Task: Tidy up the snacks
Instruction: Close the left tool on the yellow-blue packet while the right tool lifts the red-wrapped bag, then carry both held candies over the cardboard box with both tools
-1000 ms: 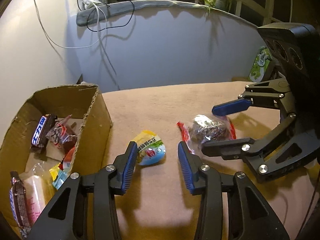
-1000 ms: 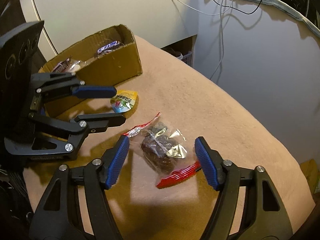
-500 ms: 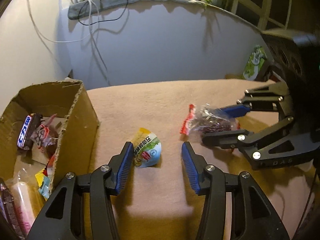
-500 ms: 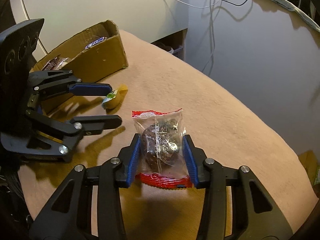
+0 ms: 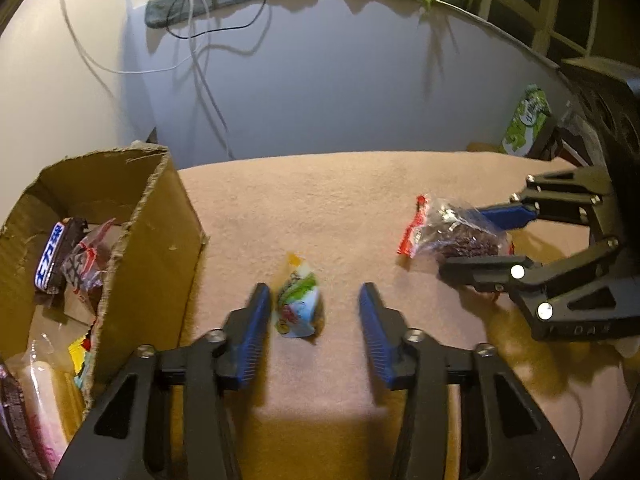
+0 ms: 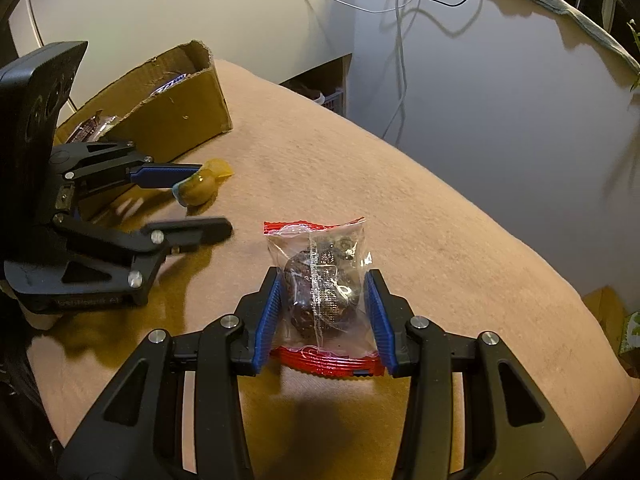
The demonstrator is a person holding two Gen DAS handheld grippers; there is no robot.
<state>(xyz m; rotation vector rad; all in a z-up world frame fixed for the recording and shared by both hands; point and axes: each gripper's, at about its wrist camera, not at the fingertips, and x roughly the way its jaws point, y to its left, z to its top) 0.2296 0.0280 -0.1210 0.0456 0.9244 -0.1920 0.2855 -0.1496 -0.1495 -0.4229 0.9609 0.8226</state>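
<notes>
A small jelly cup (image 5: 298, 308) with a green and blue lid lies on the tan cloth between the blue fingers of my left gripper (image 5: 313, 288). The jaws are closing. The cup rests against the left finger, while the right finger stands apart from it. My right gripper (image 6: 323, 280) is shut on a clear packet (image 6: 320, 248) with red ends and a dark snack inside. In the left wrist view the packet (image 5: 448, 232) sits in the right gripper (image 5: 464, 242) just above the cloth. The right wrist view shows the left gripper (image 6: 214, 198) at the cup (image 6: 198, 190).
An open cardboard box (image 5: 152, 240) stands to the left of the cup and holds several wrapped snacks, among them a chocolate bar (image 5: 52, 256). A green packet (image 5: 526, 120) stands at the back right. Cables hang down the wall behind the table's rounded far edge.
My right gripper's jaws have closed on the clear packet, which now stands upright between them. My left gripper has moved up around the jelly cup, and its jaws have narrowed.
</notes>
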